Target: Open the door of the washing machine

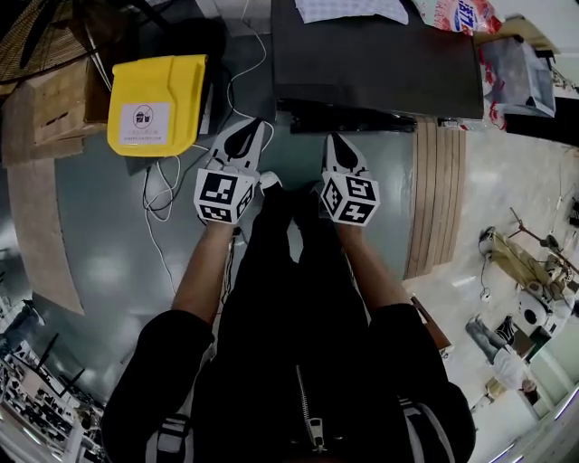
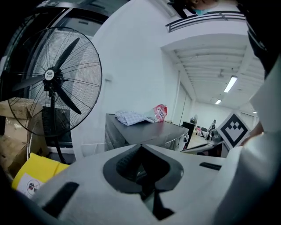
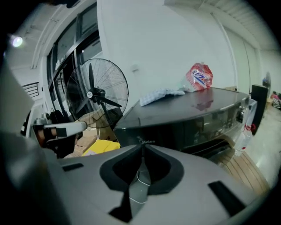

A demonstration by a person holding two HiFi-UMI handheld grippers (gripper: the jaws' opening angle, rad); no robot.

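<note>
Not yet at the washing machine [image 1: 375, 63], nothing opened. Left gripper [image 1: 253, 132], right gripper [image 1: 335, 143]: jaws together, empty. Left to do: reach, open it.

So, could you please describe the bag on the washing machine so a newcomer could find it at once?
Find the dark washing machine in front of the person. On its flat top are a pale checked cloth and, further right, the bag. It alone is red, glossy and puffed up.

Side by side, left tongs [image 1: 247, 129] and right tongs [image 1: 334, 139] point forward, jaws together.
</note>
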